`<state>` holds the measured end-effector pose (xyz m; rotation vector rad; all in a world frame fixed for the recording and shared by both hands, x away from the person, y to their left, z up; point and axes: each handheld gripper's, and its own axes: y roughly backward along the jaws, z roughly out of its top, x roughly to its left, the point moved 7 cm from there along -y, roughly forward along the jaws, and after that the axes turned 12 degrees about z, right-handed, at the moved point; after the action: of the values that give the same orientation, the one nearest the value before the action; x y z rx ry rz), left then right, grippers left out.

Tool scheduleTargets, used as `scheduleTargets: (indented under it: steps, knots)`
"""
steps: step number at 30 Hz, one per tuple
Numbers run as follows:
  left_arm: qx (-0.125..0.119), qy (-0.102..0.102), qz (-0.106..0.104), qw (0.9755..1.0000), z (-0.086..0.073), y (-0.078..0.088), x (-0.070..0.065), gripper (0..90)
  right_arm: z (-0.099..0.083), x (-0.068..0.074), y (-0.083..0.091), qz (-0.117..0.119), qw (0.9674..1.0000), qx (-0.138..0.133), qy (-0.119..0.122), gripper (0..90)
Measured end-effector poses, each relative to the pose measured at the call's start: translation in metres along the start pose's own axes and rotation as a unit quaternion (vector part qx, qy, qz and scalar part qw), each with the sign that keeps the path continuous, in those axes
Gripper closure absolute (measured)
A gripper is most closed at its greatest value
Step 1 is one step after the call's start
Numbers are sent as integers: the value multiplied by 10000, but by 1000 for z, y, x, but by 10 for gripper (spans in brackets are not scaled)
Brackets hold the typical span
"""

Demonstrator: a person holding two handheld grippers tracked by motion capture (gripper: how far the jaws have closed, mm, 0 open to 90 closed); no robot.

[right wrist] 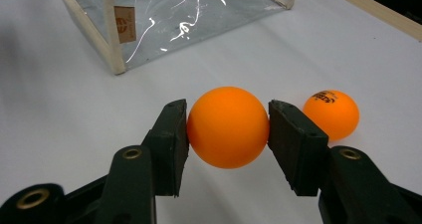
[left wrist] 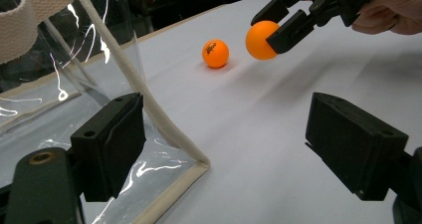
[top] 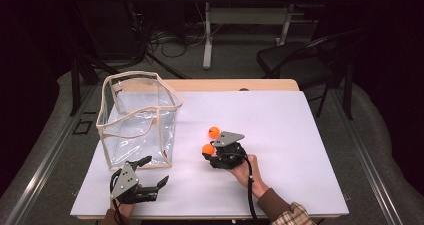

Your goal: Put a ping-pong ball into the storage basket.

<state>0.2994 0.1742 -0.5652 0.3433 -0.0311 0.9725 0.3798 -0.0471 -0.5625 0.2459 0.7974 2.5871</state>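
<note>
One orange ball [right wrist: 228,127] sits clamped between the jaws of the right gripper [top: 210,151], pads pressing its two sides, held just above the white table [top: 280,135]. Second orange ball [right wrist: 331,113], printed, rests on the table just beside the held one, apart from the jaws. Clear bag [top: 137,117] stands open to the left. Left gripper [left wrist: 239,149] is near the bag's front corner, jaws wide apart, nothing between them.

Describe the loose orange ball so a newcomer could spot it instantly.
Start at the clear bag on the white table, then look right to two orange balls. The loose ball lies farther back, bearing dark print; the held ball sits clamped in the right tongs.
</note>
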Motion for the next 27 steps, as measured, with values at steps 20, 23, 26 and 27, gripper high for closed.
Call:
scheduleTargets:
  steps: [20, 23, 26, 27]
  knots:
    - [11, -17, 3, 10000, 0, -1, 0, 158, 6, -11, 12, -203, 9996, -188, -29, 505]
    - [13, -6, 17, 10000, 0, 0, 0, 158, 9, -13, 14, -241, 9994, -250, -25, 505]
    - [13, -6, 20, 10000, 0, 0, 0, 158, 12, -13, 15, -250, 9993, -280, -22, 505]
    - [8, -5, 17, 10000, 0, 0, 0, 158, 13, -14, 15, -258, 9993, -280, -1, 505]
